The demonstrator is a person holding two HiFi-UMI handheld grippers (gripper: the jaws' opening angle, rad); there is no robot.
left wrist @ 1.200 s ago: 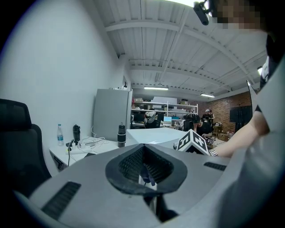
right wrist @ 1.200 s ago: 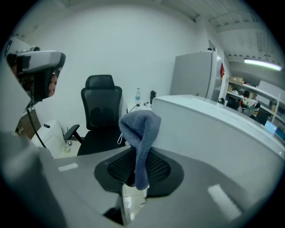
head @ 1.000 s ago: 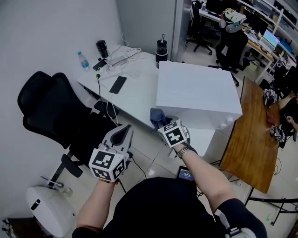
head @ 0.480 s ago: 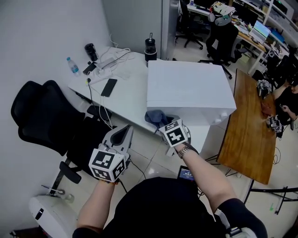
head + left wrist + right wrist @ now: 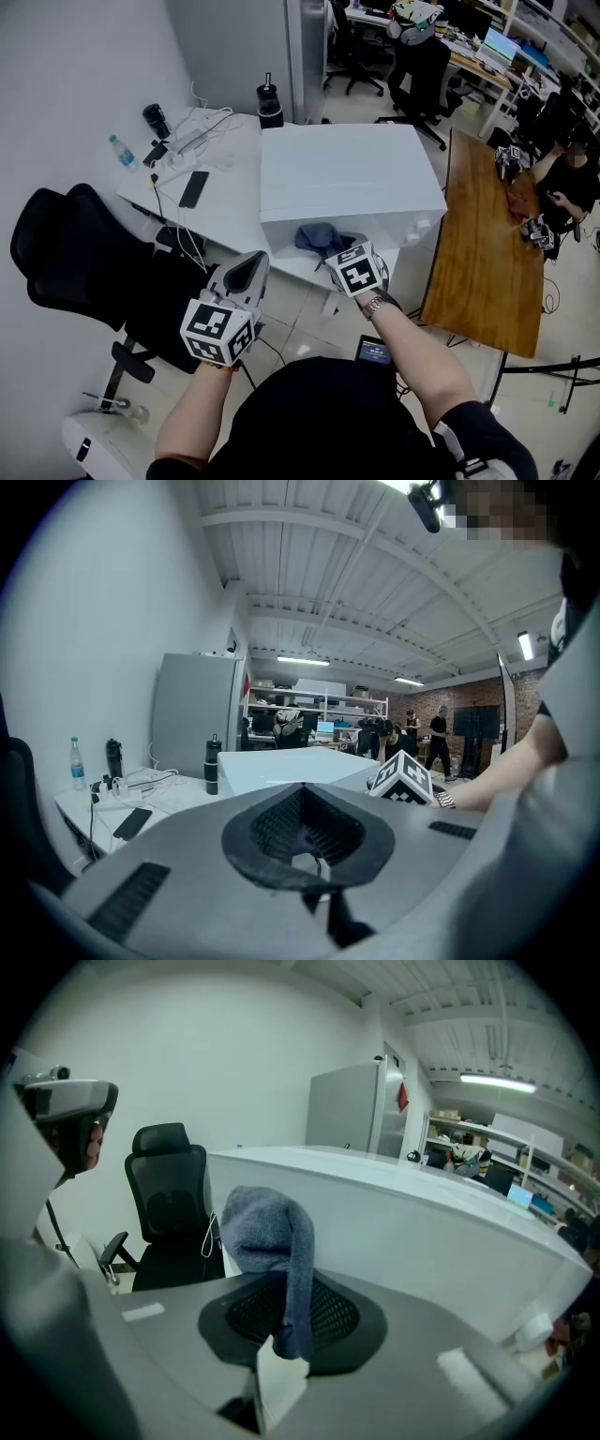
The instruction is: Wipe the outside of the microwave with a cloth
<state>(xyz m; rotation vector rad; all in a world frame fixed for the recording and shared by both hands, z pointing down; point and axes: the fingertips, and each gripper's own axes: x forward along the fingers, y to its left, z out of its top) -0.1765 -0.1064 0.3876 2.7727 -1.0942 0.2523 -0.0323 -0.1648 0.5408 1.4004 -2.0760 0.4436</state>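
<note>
The microwave is a plain white box (image 5: pixel 352 183) that stands on the white desk (image 5: pixel 225 211). My right gripper (image 5: pixel 334 251) is shut on a blue-grey cloth (image 5: pixel 317 237) and holds it up at the box's near side. In the right gripper view the cloth (image 5: pixel 267 1241) bunches above the right gripper (image 5: pixel 286 1330), with the white side (image 5: pixel 431 1232) just behind it; I cannot tell whether they touch. My left gripper (image 5: pixel 240 278) hangs lower left over the floor, off the desk. In the left gripper view the left gripper (image 5: pixel 305 834) is shut with nothing in it.
A black office chair (image 5: pixel 66 253) stands left of the desk. On the desk lie a phone (image 5: pixel 192 187), a water bottle (image 5: pixel 120 150), cables and a black flask (image 5: pixel 271 98). A wooden table (image 5: pixel 483 244) stands to the right, with a seated person (image 5: pixel 567 183) beyond it.
The white box and desk have slid left and nearer in the head view. The cloth, earlier at the box's near left corner, now sits at the middle of its near side.
</note>
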